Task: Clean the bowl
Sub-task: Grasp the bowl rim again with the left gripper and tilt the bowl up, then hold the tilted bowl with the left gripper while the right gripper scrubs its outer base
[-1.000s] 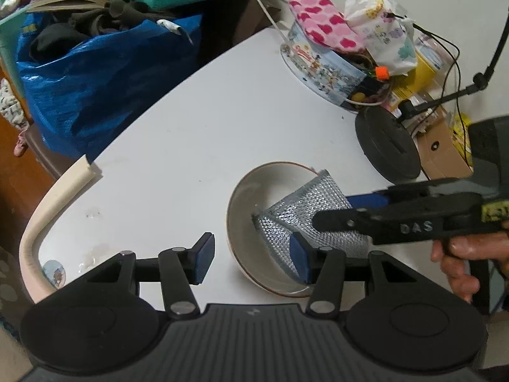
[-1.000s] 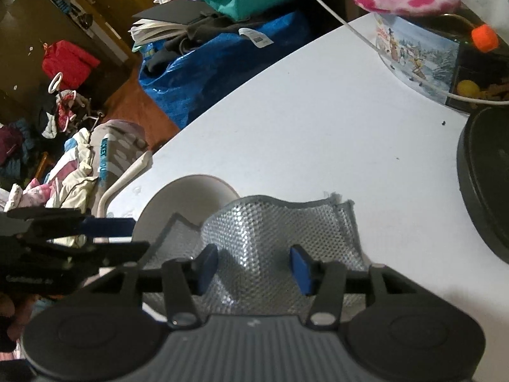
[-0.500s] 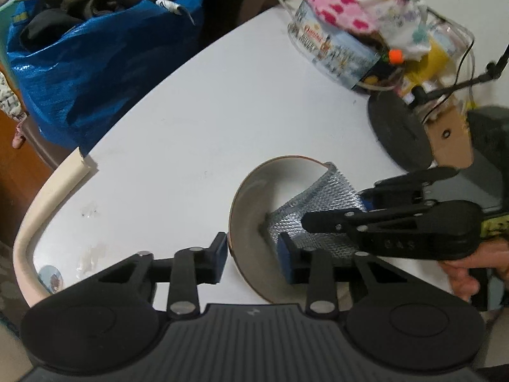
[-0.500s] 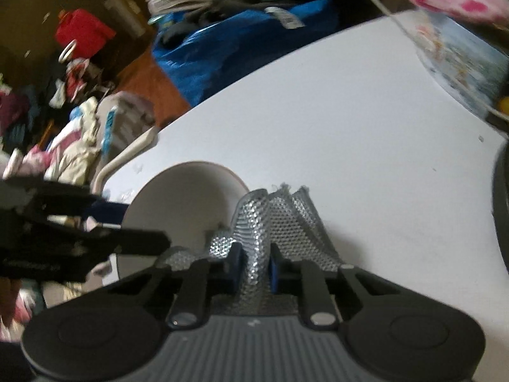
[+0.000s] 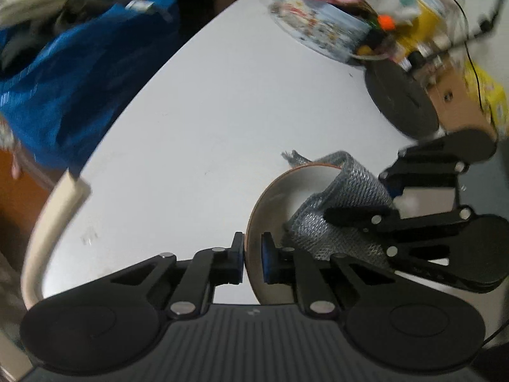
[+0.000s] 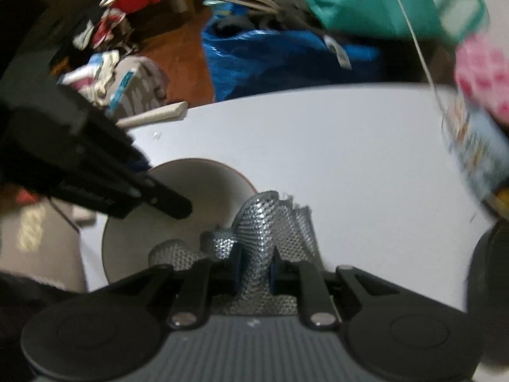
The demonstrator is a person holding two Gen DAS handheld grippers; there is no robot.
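A pale bowl [image 5: 273, 197] with a brown rim sits on the white table [image 5: 203, 121], tilted up on its edge. My left gripper [image 5: 253, 256] is shut on the bowl's near rim, one blue pad on each side of the wall. A silver mesh cloth [image 5: 343, 191] hangs bunched over the bowl's right side. The right gripper [image 5: 391, 203] reaches in from the right, shut on that cloth. In the right wrist view the cloth [image 6: 270, 222] is pinched between the blue pads of my right gripper [image 6: 254, 269], beside the bowl [image 6: 197, 191]. The left gripper [image 6: 165, 203] comes in from the left.
A black round base [image 5: 400, 102] and a printed round tin [image 5: 318, 31] stand at the table's far right among clutter. A blue bag [image 5: 73, 73] sits beyond the table's left edge. A cream curved strip [image 5: 47, 222] hugs the near left edge.
Both grippers went from open to shut: the left closed on the bowl's rim, the right on the cloth, bunching it up. The bowl now stands more steeply on edge. Both views have rolled.
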